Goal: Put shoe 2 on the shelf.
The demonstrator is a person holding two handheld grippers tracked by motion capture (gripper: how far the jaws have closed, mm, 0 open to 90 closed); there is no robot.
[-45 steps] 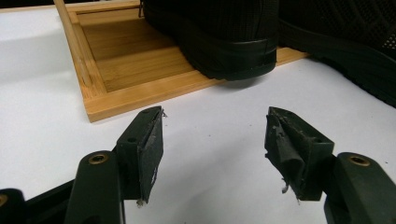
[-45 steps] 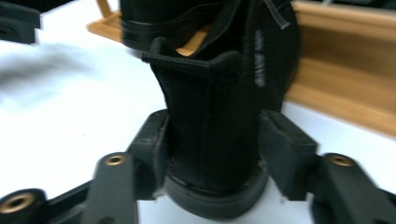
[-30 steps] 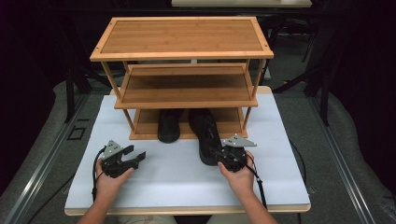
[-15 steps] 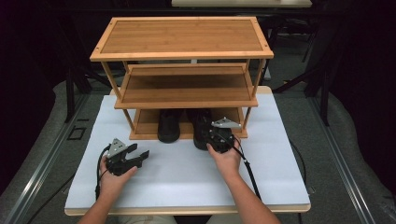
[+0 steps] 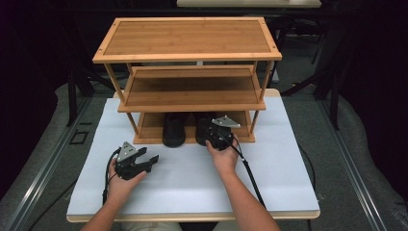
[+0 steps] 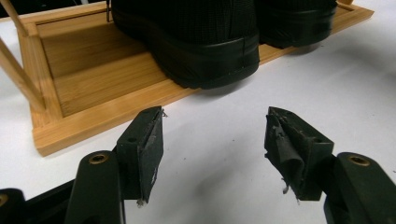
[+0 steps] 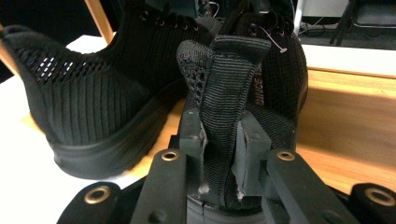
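Clearly the right hand-held gripper point(image 7: 219, 154) pinches the right shoe point(image 7: 261, 79) by its soft webbing heel loop point(image 7: 229, 93) on the rack's bottom shelf point(image 5: 146, 130); light, floppy mesh; the left hand-held gripper point(image 6: 215, 140) idles open

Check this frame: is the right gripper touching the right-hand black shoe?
Touching. The right gripper view shows the right gripper with both jaws closed on the heel pull tab of the right-hand black shoe, the strap pinched between them.
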